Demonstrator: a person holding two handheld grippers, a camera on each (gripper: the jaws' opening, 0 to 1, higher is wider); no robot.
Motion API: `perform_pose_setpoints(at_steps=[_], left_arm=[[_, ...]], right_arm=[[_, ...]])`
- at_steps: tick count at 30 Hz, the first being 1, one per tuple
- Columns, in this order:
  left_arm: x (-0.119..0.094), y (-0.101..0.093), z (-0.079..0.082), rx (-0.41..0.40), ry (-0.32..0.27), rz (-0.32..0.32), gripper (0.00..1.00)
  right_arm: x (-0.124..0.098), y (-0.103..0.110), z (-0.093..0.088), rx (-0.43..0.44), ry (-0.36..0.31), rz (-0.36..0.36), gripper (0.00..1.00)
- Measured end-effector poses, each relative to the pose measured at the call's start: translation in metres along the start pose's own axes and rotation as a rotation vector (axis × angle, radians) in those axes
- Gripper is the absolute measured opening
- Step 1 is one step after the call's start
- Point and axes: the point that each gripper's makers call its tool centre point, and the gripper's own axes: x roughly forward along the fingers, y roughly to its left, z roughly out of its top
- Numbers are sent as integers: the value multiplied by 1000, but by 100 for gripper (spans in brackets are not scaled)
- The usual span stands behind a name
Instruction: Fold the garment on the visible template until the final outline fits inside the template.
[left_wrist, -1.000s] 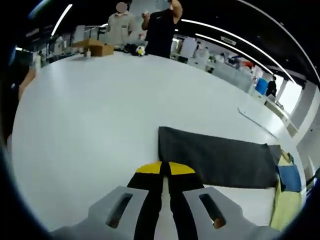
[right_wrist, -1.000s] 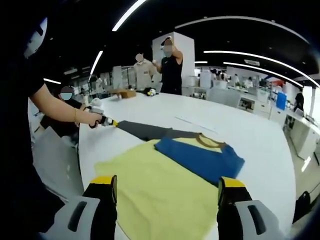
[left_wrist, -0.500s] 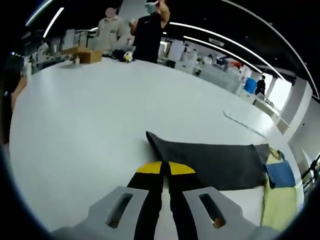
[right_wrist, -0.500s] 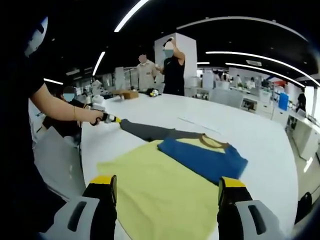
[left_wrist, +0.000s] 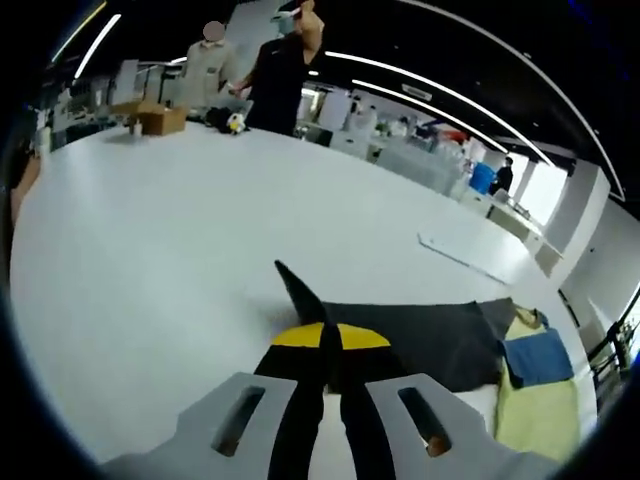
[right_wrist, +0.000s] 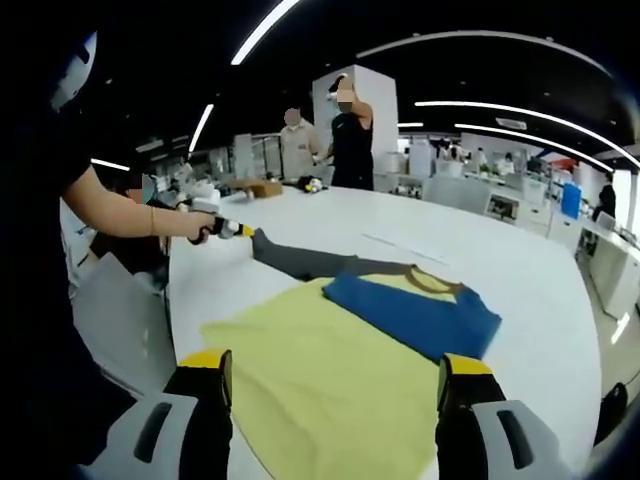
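The table (right_wrist: 560, 300) fills the middle of both views, white and broad, which gives you room to spread the garment (right_wrist: 330, 370). It lies across the lower centre of the right gripper view: a yellow body, a blue sleeve (right_wrist: 415, 315) already folded across it, and a grey sleeve (right_wrist: 300, 262) stretched toward the upper left. I cannot make out a template outline under it, so I cannot judge the fit.

In the left gripper view, the grey sleeve (left_wrist: 420, 335) runs from lower centre to lower right. Your left gripper (left_wrist: 328, 340) has its jaws pressed together on the cuff end, whose corner peaks up beside the tips; that hold suits carrying the sleeve over the body next. Your right gripper (right_wrist: 330, 375) hangs above the yellow cloth with jaws wide apart, gripping nothing, probably ready to pin or smooth the body.
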Motion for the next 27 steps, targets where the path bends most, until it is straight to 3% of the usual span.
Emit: perform_pose_setpoints(at_steps=[10, 22, 27], left_arm=[[3, -26, 6, -57, -22, -74, 0], [8, -52, 2, -25, 3, -135, 0], [8, -72, 4, -33, -4, -183, 0]], right_arm=[[-1, 7, -9, 1, 17, 9, 84], [0, 12, -11, 22, 9, 17, 84], [1, 14, -11, 23, 4, 24, 84]])
